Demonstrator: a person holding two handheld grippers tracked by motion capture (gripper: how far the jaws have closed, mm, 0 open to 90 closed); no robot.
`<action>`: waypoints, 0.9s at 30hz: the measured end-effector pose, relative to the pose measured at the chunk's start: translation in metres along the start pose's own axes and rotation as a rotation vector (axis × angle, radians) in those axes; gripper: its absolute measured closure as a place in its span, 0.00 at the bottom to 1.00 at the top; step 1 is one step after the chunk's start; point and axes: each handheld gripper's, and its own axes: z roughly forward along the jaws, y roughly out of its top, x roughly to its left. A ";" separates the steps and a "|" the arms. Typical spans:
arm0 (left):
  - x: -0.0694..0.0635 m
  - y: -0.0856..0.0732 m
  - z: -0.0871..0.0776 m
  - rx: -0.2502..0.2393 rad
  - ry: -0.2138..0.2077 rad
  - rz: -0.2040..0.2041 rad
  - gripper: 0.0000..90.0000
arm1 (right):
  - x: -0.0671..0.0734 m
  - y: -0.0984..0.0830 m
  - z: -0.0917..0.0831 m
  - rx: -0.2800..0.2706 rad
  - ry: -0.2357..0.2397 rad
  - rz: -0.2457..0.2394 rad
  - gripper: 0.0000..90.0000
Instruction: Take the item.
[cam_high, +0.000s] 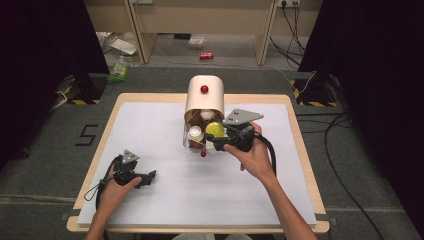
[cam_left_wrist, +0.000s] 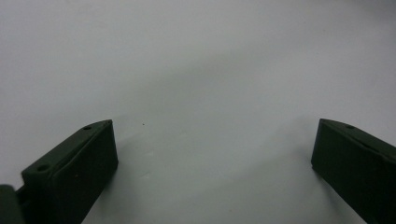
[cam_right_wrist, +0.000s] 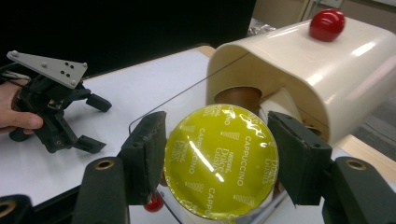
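Counter (cam_high: 150, 200): white sheet over it. Cream capsule dispenser (cam_high: 205, 95) at far centre, red knob on top, front drawer open.

My right gripper (cam_right_wrist: 217, 161): fingers clamped on yellow-lidded capsule (cam_right_wrist: 219, 161), held just in front of dispenser mouth. I judge capsule freshly pulled; set-down still ahead.

My left gripper (cam_high: 145, 179): idle on counter near left, fingers spread, nothing between.

Right gripper view reads lid print "cappuccino" and brown capsule (cam_right_wrist: 238, 97) inside; high view gives white capsule (cam_high: 195, 134) in drawer.

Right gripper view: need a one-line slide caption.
Right gripper clamps a yellow-lidded cappuccino capsule in front of the cream capsule dispenser with its red knob.
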 end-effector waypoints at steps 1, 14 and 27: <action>0.000 0.000 0.000 0.000 0.000 0.000 0.00 | -0.001 -0.001 -0.003 -0.001 -0.002 0.001 0.44; 0.000 0.000 0.000 0.000 0.000 0.000 0.00 | -0.015 -0.012 -0.029 -0.005 -0.051 0.031 0.44; 0.000 0.000 0.000 -0.001 -0.001 -0.001 0.00 | -0.033 -0.032 -0.038 0.026 -0.105 0.061 0.44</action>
